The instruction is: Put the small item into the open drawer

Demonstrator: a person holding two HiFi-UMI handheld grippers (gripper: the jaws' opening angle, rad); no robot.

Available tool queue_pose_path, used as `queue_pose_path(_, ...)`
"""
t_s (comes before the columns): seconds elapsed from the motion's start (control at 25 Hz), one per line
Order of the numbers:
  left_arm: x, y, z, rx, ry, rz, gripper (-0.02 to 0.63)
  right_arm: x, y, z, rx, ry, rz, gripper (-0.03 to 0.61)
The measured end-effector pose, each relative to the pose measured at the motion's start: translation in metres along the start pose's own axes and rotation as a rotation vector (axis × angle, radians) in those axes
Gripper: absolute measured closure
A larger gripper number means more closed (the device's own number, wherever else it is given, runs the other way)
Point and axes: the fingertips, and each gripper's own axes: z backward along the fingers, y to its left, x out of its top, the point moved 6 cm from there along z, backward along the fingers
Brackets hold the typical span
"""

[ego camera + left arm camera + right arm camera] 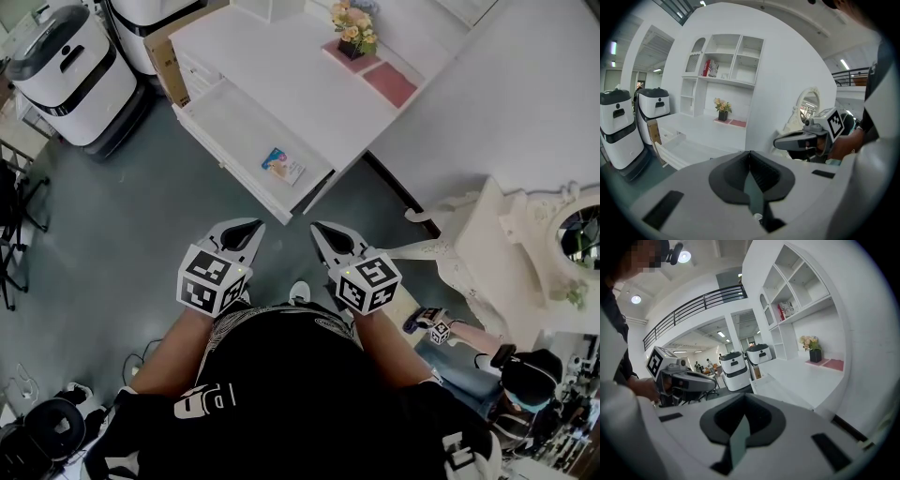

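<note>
A white desk [309,84] stands ahead with its drawer [225,117] pulled open toward me. A small colourful packet [282,166] lies inside the drawer near its right end. My left gripper [251,226] is held at waist height, short of the drawer front, shut with nothing in it. My right gripper [320,229] hangs beside it, also shut and empty. In the left gripper view the left gripper [750,154] points at the drawer [686,150], with the right gripper [801,139] off to its side. The right gripper [743,397] shows no object in the right gripper view.
Two white floor machines [70,66] stand left of the desk. A flower pot [353,36] and pink mats [389,82] sit on the desk top. An ornate white vanity with a mirror [572,234] is at the right. Another person [525,384] stands at lower right.
</note>
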Motion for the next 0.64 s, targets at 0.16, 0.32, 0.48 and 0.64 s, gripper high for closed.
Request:
queue_pose_path(0.16,0.0002,-0.001,-0.0008,-0.001,-0.001,-0.001,0.598,-0.0005,-0.001,0.0,0.005,-0.001,-0.006,0.571)
queue_pose_path(0.32,-0.0006,-0.0021,-0.0017,0.0,-0.003,-0.003,0.598,-0.0028,-0.0017,0.0001,0.005,0.0,-0.004,0.571)
queue_pose_path(0.48,-0.0008,-0.0024,-0.0013,0.003,-0.003,-0.005,0.598,-0.0032,-0.0027,0.0007,0.004,-0.001,-0.005,0.571)
queue_pose_path(0.64,-0.0008,-0.0014,-0.0005,0.009,-0.004,-0.005,0.598,-0.003,-0.0031,0.0014,0.004,-0.004,-0.004,0.571)
